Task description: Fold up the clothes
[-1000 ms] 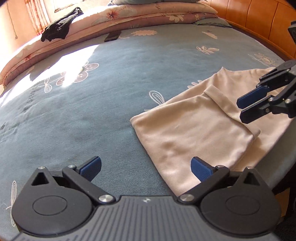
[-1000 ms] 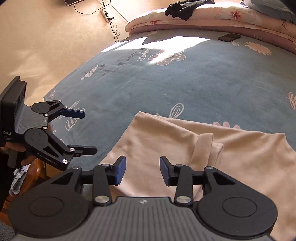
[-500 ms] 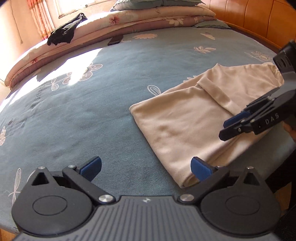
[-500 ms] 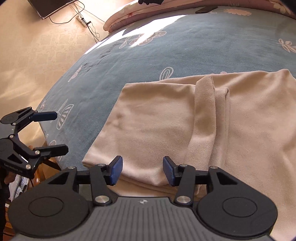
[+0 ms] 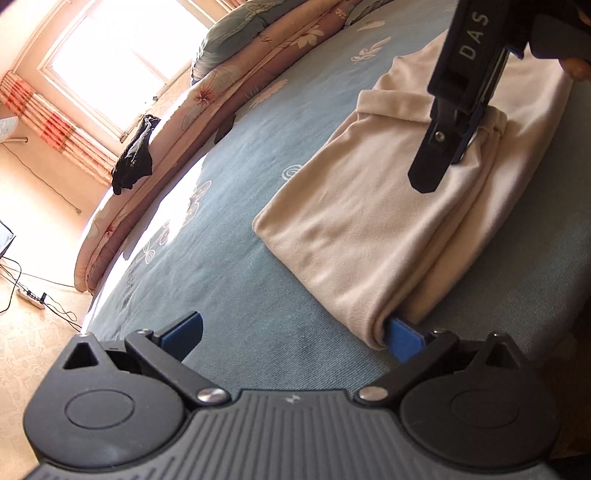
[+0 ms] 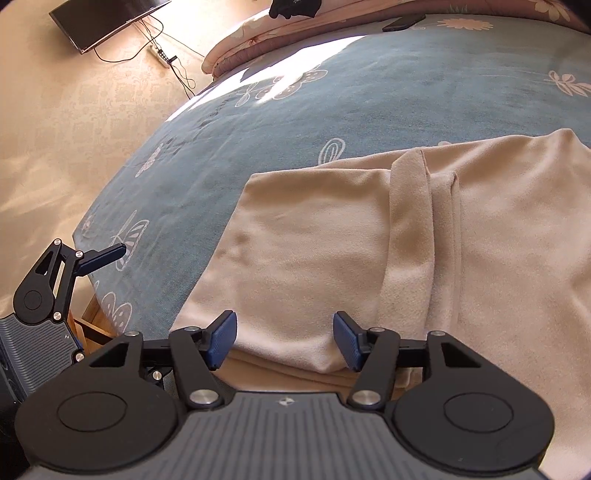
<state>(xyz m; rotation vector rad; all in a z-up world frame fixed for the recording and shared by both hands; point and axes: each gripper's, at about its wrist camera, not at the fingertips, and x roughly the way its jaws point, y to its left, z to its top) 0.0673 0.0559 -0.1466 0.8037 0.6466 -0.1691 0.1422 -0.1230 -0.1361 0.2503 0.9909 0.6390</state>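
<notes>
Surface: blue floral bedspread (image 6: 369, 110).
Garment: folded cream garment (image 6: 332, 251) at the bed's near edge.
Left gripper (image 5: 295, 334): jaws apart, one pad tucked into the fold.
Right gripper (image 6: 284, 341): jaws opening, straddling the hem.

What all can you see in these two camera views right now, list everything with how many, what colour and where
Folded garment: one, cream, near edge of the bed.
Bedspread: one, blue with pale flower and butterfly prints, covering the bed.
Quilts: a stack, pink floral, along the bed's far edge.
Dark garment: one, black, draped over the quilts.
Phone: one, black, on the bedspread beside the quilts.
Television: one, black, on the floor by the wall.
Power strip: one, white, on the floor with cables.
Curtain: one, red and white, beside the window.
Left gripper: black with blue pads, open, one pad at the garment's corner fold.
Right gripper: same colours, jaws opening over the garment's near edge.
</notes>
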